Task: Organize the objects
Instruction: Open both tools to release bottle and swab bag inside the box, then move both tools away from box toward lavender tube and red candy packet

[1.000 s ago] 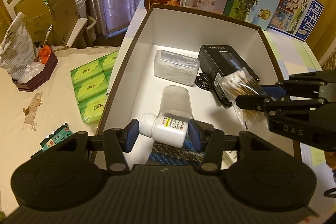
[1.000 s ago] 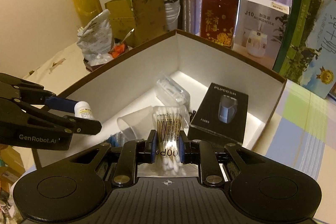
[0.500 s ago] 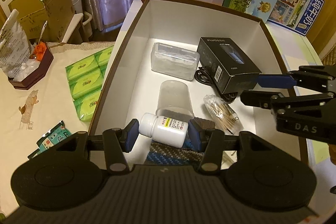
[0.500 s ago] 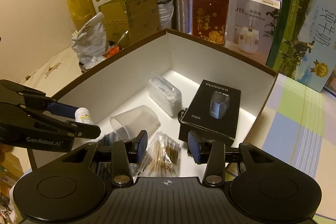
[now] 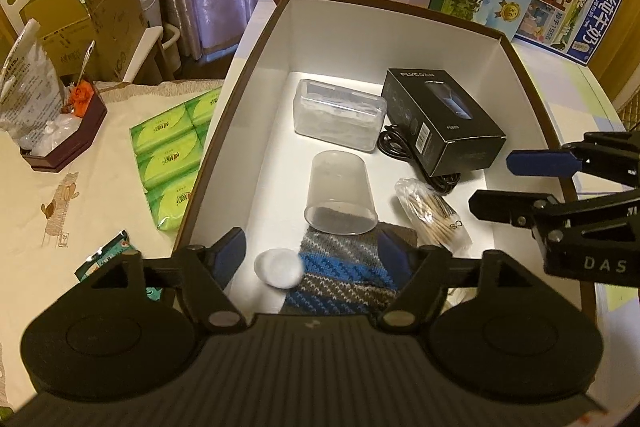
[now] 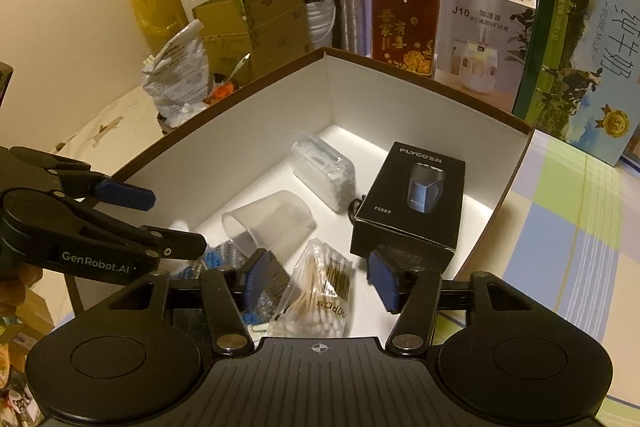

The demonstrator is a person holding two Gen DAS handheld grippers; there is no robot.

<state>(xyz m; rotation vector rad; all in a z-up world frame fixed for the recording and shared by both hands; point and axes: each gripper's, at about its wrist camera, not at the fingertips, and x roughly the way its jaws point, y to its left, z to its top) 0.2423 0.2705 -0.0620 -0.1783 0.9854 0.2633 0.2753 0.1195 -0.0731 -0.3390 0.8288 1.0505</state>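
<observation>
Two black hand-held grippers hang over the big white box with a brown rim (image 5: 256, 39). The left gripper (image 5: 312, 255) has just opened its jaws, and they stand wide apart. The little white plastic bottle (image 5: 279, 267) is loose between them, blurry, at the near left end by the blue and grey striped knitted cloth (image 5: 340, 267). The right gripper (image 6: 318, 281) has just opened too. The clear bag of cotton swabs (image 6: 320, 291) lies free below it. I think it is best to lift both grippers straight up, slowly, so nothing gets bumped.
</observation>
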